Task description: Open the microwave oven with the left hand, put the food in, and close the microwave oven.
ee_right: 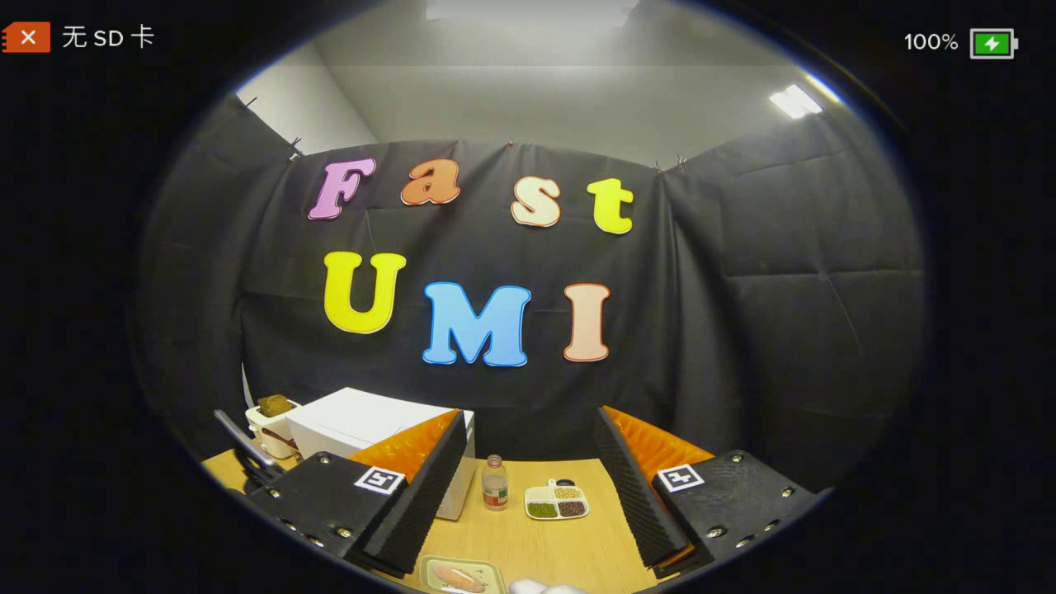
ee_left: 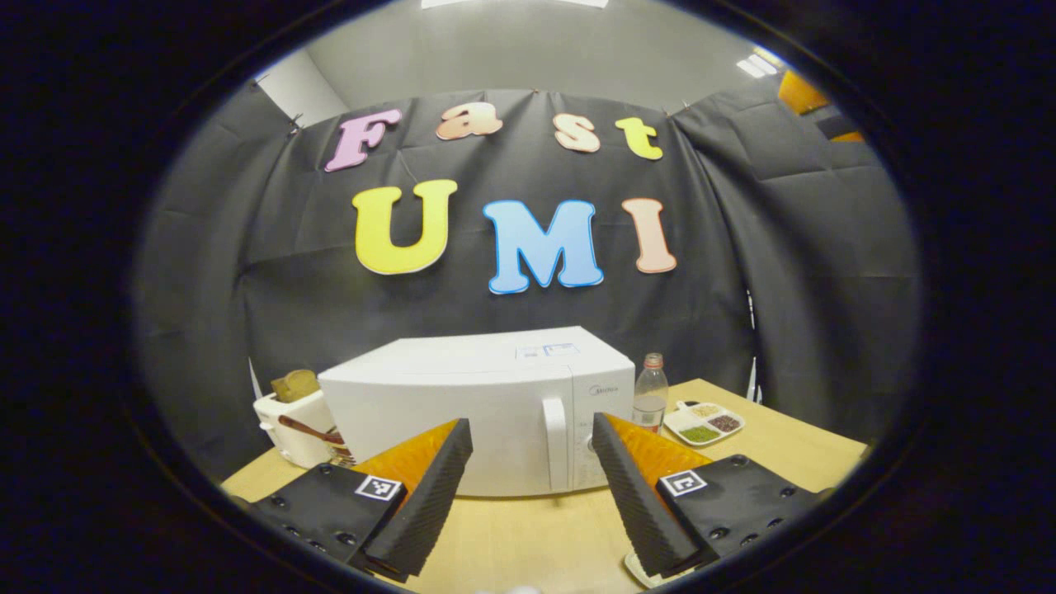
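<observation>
your left gripper hangs released, lined up on the handle of the closed microwave on the table, while your right gripper, also spread and empty, waits above the food tray.
</observation>
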`<state>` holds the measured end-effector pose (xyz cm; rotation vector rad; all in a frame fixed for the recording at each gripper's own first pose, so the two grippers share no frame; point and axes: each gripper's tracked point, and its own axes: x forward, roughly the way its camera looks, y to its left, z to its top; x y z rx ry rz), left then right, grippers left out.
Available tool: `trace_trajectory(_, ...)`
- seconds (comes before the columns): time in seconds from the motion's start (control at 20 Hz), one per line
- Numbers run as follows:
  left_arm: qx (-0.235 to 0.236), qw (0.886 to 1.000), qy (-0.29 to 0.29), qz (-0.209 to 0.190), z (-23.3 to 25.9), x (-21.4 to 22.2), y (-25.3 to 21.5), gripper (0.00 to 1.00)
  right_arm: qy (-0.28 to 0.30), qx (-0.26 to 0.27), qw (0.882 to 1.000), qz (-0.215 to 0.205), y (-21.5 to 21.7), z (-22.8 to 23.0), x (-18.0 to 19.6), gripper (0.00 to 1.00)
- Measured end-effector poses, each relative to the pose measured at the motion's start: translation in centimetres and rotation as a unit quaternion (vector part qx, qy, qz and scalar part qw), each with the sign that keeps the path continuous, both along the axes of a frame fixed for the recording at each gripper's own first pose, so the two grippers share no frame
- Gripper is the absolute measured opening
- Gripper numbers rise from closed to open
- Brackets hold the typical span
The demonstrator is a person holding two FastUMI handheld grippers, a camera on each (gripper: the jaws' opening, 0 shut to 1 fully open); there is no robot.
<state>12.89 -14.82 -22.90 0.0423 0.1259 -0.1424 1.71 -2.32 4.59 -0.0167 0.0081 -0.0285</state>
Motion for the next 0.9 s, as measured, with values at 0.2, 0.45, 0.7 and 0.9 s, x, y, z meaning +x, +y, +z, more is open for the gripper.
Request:
trace_trajectory(0.2, 0.000, 1.000, 0.014, 0.005, -3.5, 5.5, -2.5, 0.99, 0.019, -0.025, 0.999, -0.018, -1.4, -0.7, 0.0, 0.95)
trace_trajectory(0.45, 0.000, 0.999, 0.035, 0.005, -7.5, 9.7, -4.1, 1.00, 0.036, -0.041, 0.998, -0.038, -2.9, -1.5, -0.3, 0.95)
trace_trajectory(0.7, -0.014, 0.999, 0.037, 0.011, -7.9, 10.9, -3.9, 0.95, 0.052, -0.050, 0.996, -0.048, -3.9, -2.4, -0.3, 0.95)
trace_trajectory(0.9, -0.032, 0.997, 0.064, -0.007, -9.2, 11.3, -4.5, 0.78, 0.050, -0.061, 0.996, -0.047, -4.0, -2.2, -0.4, 0.95)
